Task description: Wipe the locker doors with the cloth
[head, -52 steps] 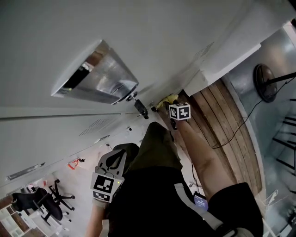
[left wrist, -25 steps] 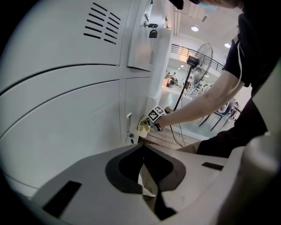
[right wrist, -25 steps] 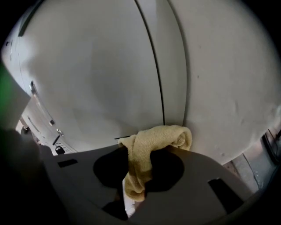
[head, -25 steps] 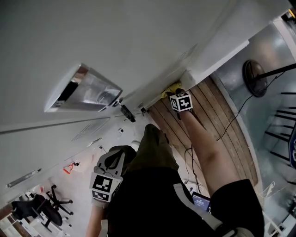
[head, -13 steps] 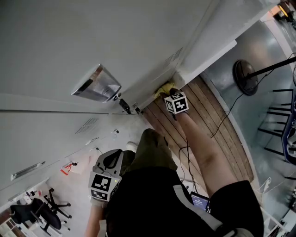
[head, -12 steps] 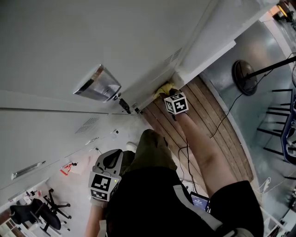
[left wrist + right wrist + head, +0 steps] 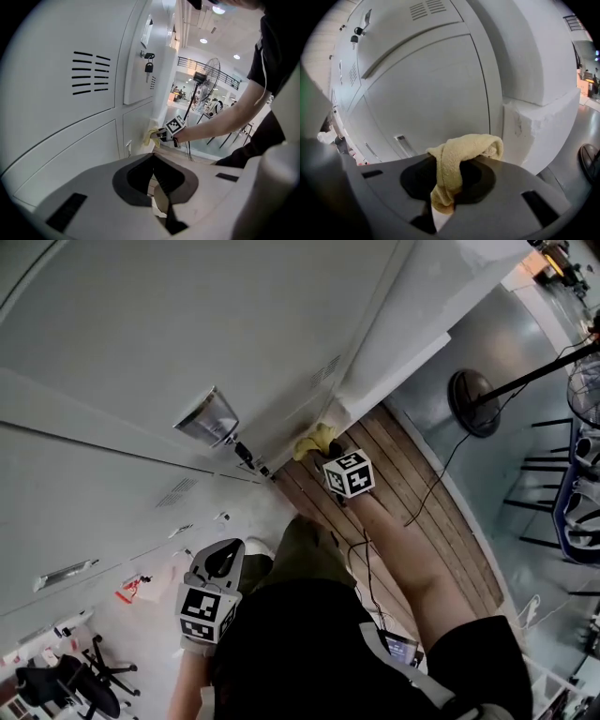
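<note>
Low against a bottom locker door [image 7: 431, 93], right hand-held gripper [image 7: 440, 208] clamps the yellow cloth [image 7: 459, 154] by the door's edge. Left hand-held gripper [image 7: 161, 206]: jaws together, empty. Padlock [image 7: 148, 67] hangs on an upper door. Pedestal fan [image 7: 473, 401] stands beyond the wood floor [image 7: 422, 493].

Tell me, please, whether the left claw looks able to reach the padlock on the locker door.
Probably yes: the left claw is empty and nothing stands between it and the padlock, higher up.
</note>
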{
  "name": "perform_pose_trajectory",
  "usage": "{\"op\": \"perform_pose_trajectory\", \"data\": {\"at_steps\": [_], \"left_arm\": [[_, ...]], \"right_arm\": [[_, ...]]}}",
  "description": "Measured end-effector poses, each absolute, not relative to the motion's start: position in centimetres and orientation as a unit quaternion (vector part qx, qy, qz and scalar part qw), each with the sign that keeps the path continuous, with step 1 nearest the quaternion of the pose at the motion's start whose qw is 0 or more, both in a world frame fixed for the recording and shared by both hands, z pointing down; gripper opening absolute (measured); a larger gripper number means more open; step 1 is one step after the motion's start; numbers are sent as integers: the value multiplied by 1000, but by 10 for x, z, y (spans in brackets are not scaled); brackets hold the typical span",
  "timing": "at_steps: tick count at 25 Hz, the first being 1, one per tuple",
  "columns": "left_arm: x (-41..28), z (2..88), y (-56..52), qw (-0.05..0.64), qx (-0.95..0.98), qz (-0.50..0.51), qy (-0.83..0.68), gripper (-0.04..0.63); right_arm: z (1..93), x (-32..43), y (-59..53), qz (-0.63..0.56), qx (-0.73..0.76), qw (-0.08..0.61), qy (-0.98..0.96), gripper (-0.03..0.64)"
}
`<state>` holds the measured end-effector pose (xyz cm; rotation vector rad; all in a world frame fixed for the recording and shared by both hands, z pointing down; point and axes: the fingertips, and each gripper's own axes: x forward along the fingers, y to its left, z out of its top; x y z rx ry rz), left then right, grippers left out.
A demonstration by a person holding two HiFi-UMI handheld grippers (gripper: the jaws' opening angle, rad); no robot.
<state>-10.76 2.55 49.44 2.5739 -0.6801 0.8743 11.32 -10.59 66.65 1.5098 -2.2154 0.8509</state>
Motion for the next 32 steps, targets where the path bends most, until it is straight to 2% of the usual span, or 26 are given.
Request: {"op": "perform_pose_trajectory", "data": {"at_steps": [13, 20, 32], "left_arm": [[-71, 458, -7, 173, 928, 238, -227, 9], [-46, 434, -26, 153, 946, 204, -202, 9], [-25, 402, -37, 127, 965, 165, -160, 9]], "right_arm": [[536, 107, -57, 299, 554, 69, -774, 74], [461, 106, -35, 272, 566, 25, -778, 74], [377, 80, -5, 196, 573, 29, -795, 74]]}}
